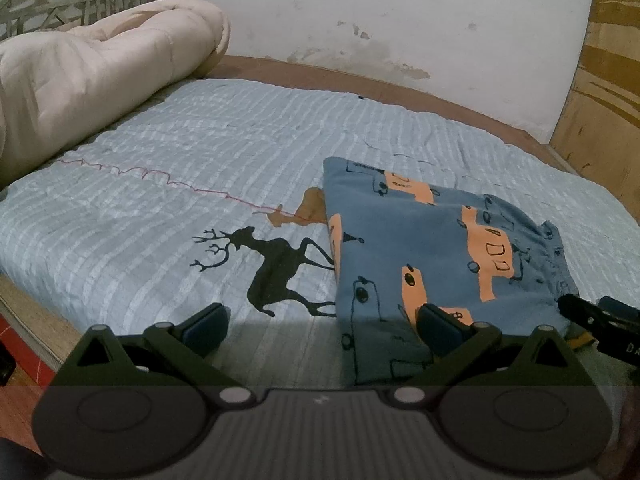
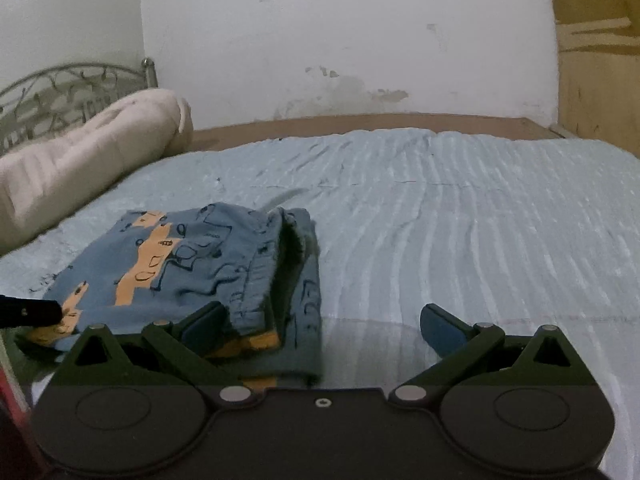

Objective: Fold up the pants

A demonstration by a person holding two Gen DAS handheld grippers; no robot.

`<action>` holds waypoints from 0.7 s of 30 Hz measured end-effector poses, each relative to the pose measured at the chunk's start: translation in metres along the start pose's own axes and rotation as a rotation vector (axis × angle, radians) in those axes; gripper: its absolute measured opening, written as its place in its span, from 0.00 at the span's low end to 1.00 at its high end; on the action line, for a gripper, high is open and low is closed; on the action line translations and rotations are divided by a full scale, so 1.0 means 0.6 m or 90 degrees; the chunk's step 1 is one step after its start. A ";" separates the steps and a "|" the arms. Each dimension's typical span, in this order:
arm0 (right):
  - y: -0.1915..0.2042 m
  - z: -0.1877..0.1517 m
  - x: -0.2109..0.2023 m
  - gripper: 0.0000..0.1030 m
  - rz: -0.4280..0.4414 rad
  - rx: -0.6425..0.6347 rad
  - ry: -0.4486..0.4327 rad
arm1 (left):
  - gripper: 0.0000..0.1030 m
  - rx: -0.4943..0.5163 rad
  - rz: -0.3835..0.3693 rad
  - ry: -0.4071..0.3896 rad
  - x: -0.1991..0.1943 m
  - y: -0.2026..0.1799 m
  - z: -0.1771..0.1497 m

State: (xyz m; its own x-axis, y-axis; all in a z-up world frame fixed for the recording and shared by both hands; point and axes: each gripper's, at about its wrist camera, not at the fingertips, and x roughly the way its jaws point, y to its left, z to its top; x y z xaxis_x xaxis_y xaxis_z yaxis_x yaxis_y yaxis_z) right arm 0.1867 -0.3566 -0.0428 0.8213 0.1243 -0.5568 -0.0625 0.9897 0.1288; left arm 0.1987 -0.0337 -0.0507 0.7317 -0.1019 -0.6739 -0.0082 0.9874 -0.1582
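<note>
The pants (image 1: 436, 264) are lying on the bed (image 1: 160, 184), on the pale blue striped cover, as a compact blue bundle with orange patches and dark line drawings, partly covering a black deer print (image 1: 268, 268) on the cover. They are looking already folded into a stacked block, so the task is probably near its end. A rolled cream quilt (image 1: 100, 76) is sitting well apart, toward the metal headboard.

The left claw (image 1: 320, 326) is hanging spread wide, its right pad over the near corner of the pants, pinching nothing. The right claw (image 2: 320, 326) is also standing spread, its left pad over the near edge by the gathered waistband (image 2: 280, 264), gripping nothing.

Judging by the soft ridges and the sagging open layers seen from the right wrist view, the fabric is behaving as light, limp knit: not fragile or slippery, but giving no stiffness, so any lifted edge is likely going to droop. The best hold is probably a corner where all the layers are stacked, pinched together so none peels away.

The long axis is running from the near edge by the claws away toward the far wall, with the waistband side lying to the right of the bundle
</note>
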 end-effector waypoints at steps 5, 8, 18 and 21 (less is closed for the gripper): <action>0.003 0.014 -0.009 0.99 0.006 -0.006 -0.019 | 0.99 -0.001 0.001 0.000 -0.001 -0.002 0.000; 0.000 0.044 0.005 0.99 0.011 -0.011 -0.034 | 0.99 -0.001 0.001 0.000 -0.003 -0.003 -0.001; -0.025 0.085 0.130 0.99 -0.022 0.000 0.056 | 0.99 0.001 0.000 0.002 -0.002 -0.001 0.000; -0.034 0.081 0.120 0.99 -0.007 0.018 0.033 | 0.99 -0.006 -0.004 0.002 -0.007 0.000 0.004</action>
State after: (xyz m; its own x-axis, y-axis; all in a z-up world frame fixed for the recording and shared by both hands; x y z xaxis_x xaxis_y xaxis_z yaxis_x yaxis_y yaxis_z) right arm 0.2746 -0.3711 -0.0456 0.7909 0.1184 -0.6003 -0.0379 0.9887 0.1451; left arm 0.1973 -0.0330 -0.0461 0.7300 -0.1088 -0.6747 -0.0093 0.9856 -0.1690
